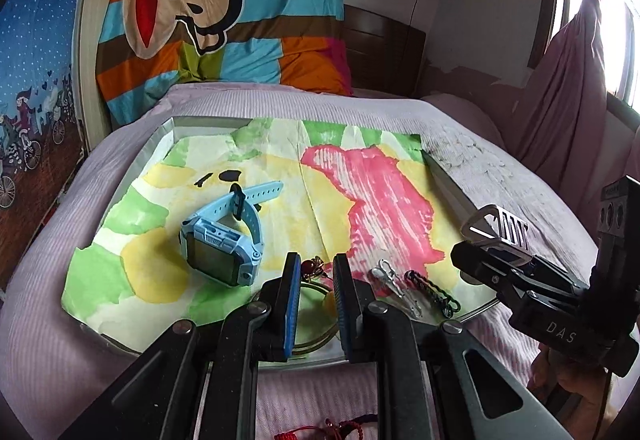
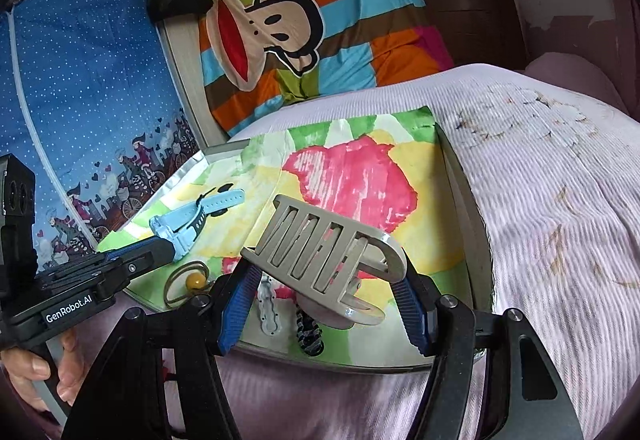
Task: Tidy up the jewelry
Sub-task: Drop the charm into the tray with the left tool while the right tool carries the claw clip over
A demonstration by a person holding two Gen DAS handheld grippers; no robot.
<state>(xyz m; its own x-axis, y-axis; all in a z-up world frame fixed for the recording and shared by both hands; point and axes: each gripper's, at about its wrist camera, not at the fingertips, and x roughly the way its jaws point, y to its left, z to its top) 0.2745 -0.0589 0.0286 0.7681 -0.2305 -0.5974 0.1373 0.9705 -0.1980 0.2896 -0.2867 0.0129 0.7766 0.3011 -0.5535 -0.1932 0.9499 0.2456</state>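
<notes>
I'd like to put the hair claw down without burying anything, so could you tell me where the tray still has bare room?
The right hand-held gripper holds the hair claw. Free: the pink patch between the blue watch and the tray's right rim, and the far strip behind the watch. Crowded: the near edge, with the bangle, silver clip and braided bracelet.

Counting one blue watch point(image 1: 224, 240), one beige hair claw point(image 2: 324, 260), one thin bangle point(image 2: 180, 286), one silver clip point(image 1: 394, 286), one braided bracelet point(image 1: 434, 294), one red string bracelet point(image 1: 332, 428), all around one tray point(image 1: 160, 137).
</notes>
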